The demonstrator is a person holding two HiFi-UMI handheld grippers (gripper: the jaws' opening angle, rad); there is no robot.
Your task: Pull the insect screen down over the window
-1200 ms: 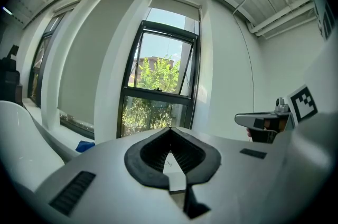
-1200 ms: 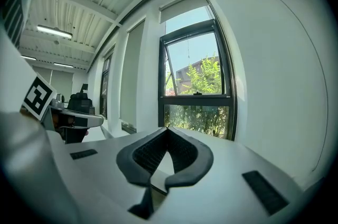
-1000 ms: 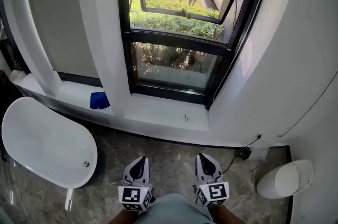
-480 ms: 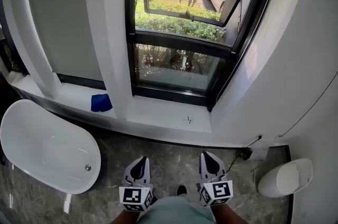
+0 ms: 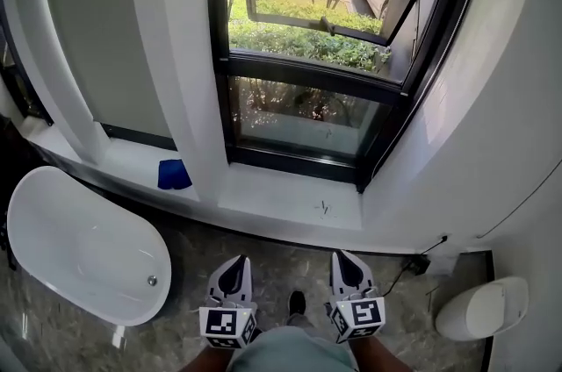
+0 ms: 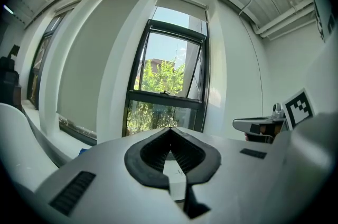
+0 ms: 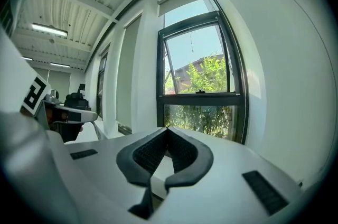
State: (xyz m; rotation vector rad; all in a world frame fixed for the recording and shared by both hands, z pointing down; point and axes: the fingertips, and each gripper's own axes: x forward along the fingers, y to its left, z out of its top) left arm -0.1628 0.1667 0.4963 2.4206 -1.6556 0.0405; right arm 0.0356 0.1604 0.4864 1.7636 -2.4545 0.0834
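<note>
The window (image 5: 320,63) has a black frame, its upper pane tilted outward and a fixed pane below, with green bushes behind. In both gripper views it stands straight ahead, and a pale box (image 6: 182,4) caps its top; no screen covers the glass. My left gripper (image 5: 235,263) and right gripper (image 5: 344,258) are low in the head view, side by side above the floor, both short of the sill (image 5: 290,199). The jaws of each are shut with nothing between them. Both point at the window (image 7: 200,85).
A white bathtub (image 5: 79,247) stands at the left by the wall. A blue cloth (image 5: 174,174) lies on the left sill. At the lower right is a white toilet (image 5: 479,309), with a cable (image 5: 421,261) on the floor beside it. A shoe (image 5: 297,303) shows between the grippers.
The person has stepped closer to the window: it has grown and shifted right in the head view. Both grippers came along, still shut. A shoe now shows between them.
</note>
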